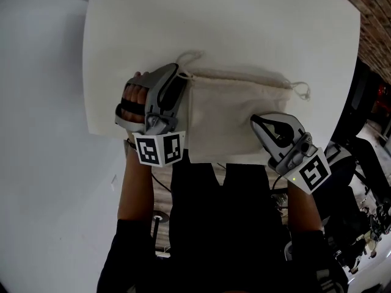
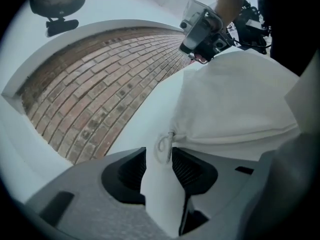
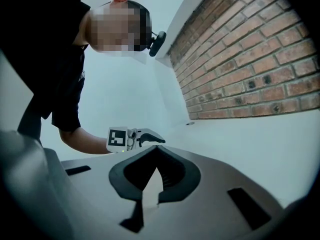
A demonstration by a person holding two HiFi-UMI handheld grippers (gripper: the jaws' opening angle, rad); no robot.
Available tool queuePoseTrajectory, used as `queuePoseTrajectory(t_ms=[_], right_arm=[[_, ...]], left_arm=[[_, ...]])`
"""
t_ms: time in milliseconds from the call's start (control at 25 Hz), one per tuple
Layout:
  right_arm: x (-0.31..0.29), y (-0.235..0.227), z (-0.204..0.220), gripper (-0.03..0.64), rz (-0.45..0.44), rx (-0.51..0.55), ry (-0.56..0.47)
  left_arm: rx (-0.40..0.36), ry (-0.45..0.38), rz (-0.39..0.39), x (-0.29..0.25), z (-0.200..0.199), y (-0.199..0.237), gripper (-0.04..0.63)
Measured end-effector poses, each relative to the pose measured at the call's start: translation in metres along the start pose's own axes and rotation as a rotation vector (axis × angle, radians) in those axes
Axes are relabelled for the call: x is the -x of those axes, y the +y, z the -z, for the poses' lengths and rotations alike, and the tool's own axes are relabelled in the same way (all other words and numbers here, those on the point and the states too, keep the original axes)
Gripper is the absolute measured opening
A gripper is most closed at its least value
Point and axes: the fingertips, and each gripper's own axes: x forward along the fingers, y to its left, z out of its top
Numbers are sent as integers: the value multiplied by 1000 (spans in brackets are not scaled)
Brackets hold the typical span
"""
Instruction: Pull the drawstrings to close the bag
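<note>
**Head view:** A cream drawstring bag lies flat on the white table, close to the table's 6 o'clock edge. The left gripper sits at the bag's 9 o'clock end. A drawstring loop curls just beyond it at 11 o'clock. A 2nd drawstring end trails off the bag's 2 o'clock corner. The right gripper has its tip over the bag's 4 o'clock part.

**Left gripper view:** The left gripper's 2 jaws stand spread. A small knotted drawstring loop lies in the gap, and neither pad presses on it. The bag spreads toward 2 o'clock. The right gripper is at the bag's far edge, at 1 o'clock. A brick wall fills 10 o'clock.

**Right gripper view:** The right gripper's jaws are pressed together at the tips. Whether any cloth is caught between them cannot be made out. The left gripper shows just above at 12 o'clock.
</note>
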Motion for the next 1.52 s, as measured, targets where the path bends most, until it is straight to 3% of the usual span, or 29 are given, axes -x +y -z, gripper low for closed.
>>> queuePoseTrajectory(t_ms=[200, 360, 600, 1120, 1520], right_arm=[[2, 0, 5, 6, 2, -12, 3], [2, -1, 6, 6, 4, -11, 5], [3, -1, 8, 6, 4, -21, 5], [5, 0, 12, 6, 5, -35, 3], [4, -3, 10, 6, 8, -43, -3]], left_arm=[[13, -11, -59, 1, -3, 8, 150], [15, -31, -95, 3, -4, 12, 111], [-66, -33, -14, -5, -6, 4, 122], [-69, -53, -83, -8, -6, 33, 123], [-153, -108, -65, 5, -18, 38, 123]])
